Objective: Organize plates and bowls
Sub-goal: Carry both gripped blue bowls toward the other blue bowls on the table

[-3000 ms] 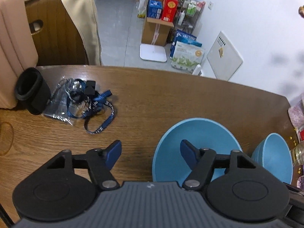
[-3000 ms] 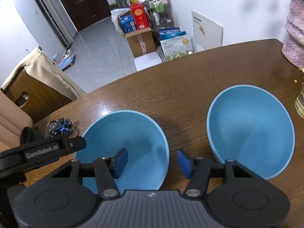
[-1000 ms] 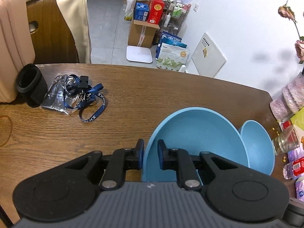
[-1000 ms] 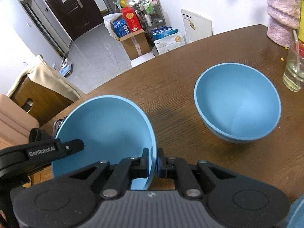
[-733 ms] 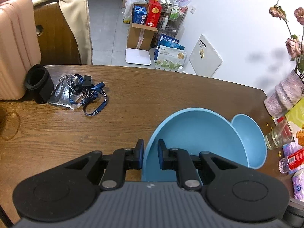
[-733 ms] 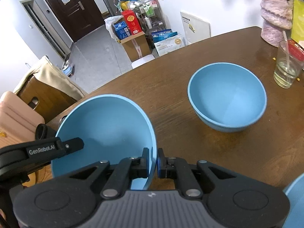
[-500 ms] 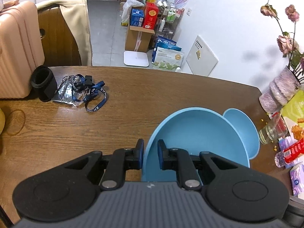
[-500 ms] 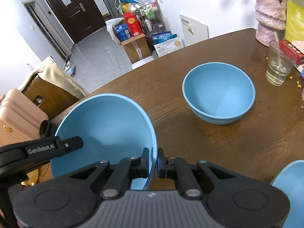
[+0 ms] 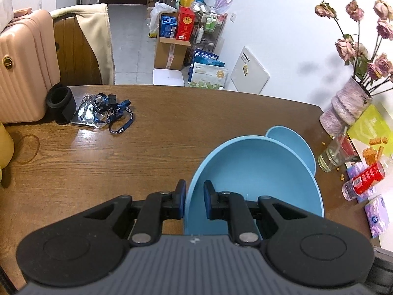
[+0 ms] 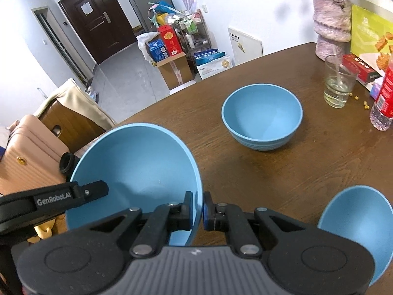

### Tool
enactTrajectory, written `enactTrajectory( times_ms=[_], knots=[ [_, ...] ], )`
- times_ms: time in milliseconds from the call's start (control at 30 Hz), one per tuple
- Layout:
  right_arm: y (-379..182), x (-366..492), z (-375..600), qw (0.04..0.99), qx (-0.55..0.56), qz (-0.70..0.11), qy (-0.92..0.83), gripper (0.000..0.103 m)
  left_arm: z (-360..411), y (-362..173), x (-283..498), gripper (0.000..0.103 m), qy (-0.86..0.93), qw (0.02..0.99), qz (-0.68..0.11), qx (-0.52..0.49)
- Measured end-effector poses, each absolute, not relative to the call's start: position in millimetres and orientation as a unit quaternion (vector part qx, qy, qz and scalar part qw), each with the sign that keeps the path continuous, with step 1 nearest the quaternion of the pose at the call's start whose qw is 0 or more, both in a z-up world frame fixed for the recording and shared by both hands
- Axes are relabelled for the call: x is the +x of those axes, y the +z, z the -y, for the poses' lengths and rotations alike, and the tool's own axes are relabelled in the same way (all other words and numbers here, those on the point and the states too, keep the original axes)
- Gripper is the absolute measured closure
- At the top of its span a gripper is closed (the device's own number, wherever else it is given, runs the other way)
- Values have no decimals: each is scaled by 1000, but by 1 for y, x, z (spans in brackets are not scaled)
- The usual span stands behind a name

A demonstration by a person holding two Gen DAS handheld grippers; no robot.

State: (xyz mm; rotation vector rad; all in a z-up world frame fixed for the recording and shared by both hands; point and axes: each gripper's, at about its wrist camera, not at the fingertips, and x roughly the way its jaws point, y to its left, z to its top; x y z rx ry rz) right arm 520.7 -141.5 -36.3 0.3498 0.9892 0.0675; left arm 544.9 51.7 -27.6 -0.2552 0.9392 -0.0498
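One large blue bowl (image 9: 255,179) is held tilted above the brown table (image 9: 147,152) by both grippers. My left gripper (image 9: 194,198) is shut on the bowl's left rim. In the right wrist view the same bowl (image 10: 137,169) has my right gripper (image 10: 199,207) shut on its right rim, and the left gripper's black housing (image 10: 71,198) shows beside it. A second blue bowl (image 10: 262,115) stands upright on the table farther ahead; the left wrist view shows this second bowl (image 9: 292,142) partly hidden behind the held one. A third blue bowl (image 10: 356,223) sits at the lower right.
A black cup (image 9: 61,107), a blue lanyard with keys (image 9: 108,113) and a pink suitcase (image 9: 24,68) are at the far left. A glass of water (image 10: 337,86), a red-labelled bottle (image 10: 384,95), a vase (image 10: 331,22) and snack packs crowd the right edge.
Both grippers rose and drew back with the bowl gripped between them. The bowl on the table now looks smaller and farther, and a third bowl has come into view at lower right.
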Motion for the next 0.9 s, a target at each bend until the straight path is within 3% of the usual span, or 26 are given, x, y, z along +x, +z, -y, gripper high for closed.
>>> enactTrajectory(
  times_ms=[900],
  knots=[
    [-25, 440, 185, 871, 177, -459, -5, 96, -1, -20, 477, 87, -73, 881, -460, -89]
  ],
)
